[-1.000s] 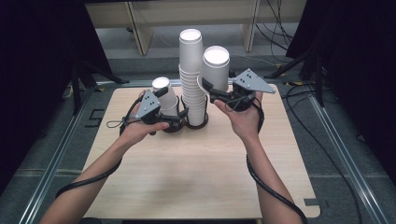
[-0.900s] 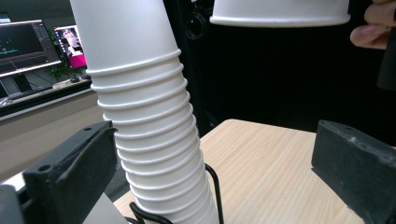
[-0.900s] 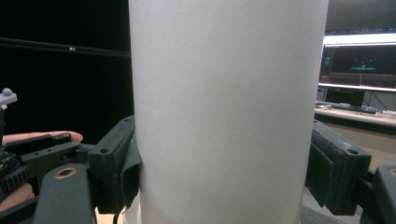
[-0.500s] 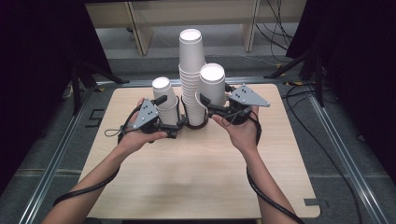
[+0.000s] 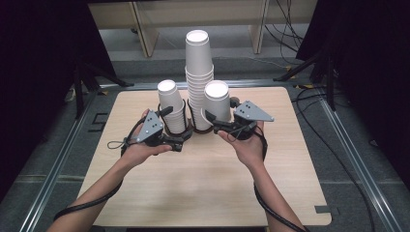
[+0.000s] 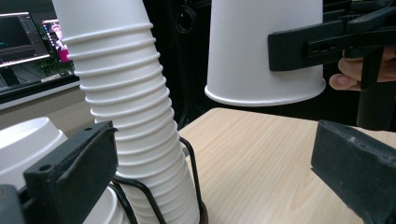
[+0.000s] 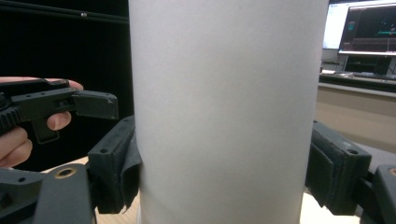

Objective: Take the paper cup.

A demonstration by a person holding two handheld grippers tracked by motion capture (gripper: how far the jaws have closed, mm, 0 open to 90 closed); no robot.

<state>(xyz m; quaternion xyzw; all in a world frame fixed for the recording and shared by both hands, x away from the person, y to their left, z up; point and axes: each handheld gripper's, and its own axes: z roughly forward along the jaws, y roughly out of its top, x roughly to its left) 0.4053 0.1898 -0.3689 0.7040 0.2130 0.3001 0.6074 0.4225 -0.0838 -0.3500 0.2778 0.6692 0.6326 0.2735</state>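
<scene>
Cup (image 7: 224,107) clamped between right tongs (image 7: 224,182), upside down.

bare forearms, black tongs (image 5: 209,117) with grey 3-cornered plates, trailing black cables

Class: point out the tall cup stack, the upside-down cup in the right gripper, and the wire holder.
tall cup stack (image 5: 199,72), high view, ribbed side
upside-down cup (image 5: 217,104), high view, side wall
wire holder (image 6: 189,154), left gripper view, black loop
</scene>
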